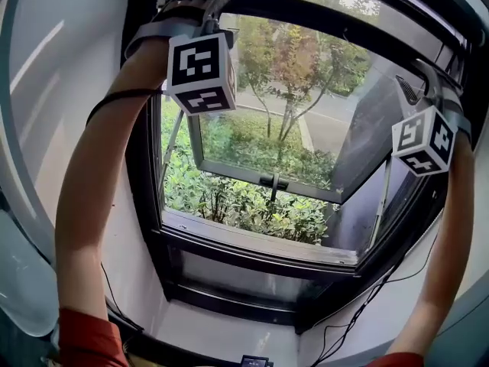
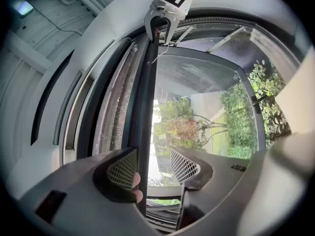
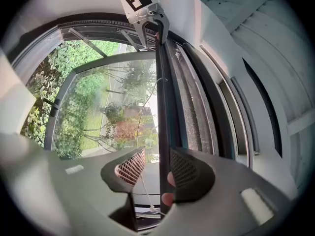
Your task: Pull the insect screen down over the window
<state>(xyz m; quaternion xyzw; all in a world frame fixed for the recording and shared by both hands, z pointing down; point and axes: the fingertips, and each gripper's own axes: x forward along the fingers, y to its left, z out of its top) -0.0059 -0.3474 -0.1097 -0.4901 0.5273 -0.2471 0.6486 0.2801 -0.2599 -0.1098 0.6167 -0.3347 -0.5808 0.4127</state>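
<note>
Screen bar (image 2: 145, 107) runs between the wide-apart jaws of left gripper (image 2: 151, 155) and right gripper (image 3: 157, 155), unclamped; beyond them, an open sash (image 1: 263, 176) and shrubs (image 1: 244, 205).

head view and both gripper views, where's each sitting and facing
Head view: on the head, facing the open window; both forearms show.
Left gripper view: on the left gripper, along the screen bar; own jaws show.
Right gripper view: on the right gripper, opposite way along it; own jaws.
Shared: bar, and each other's gripper.
</note>
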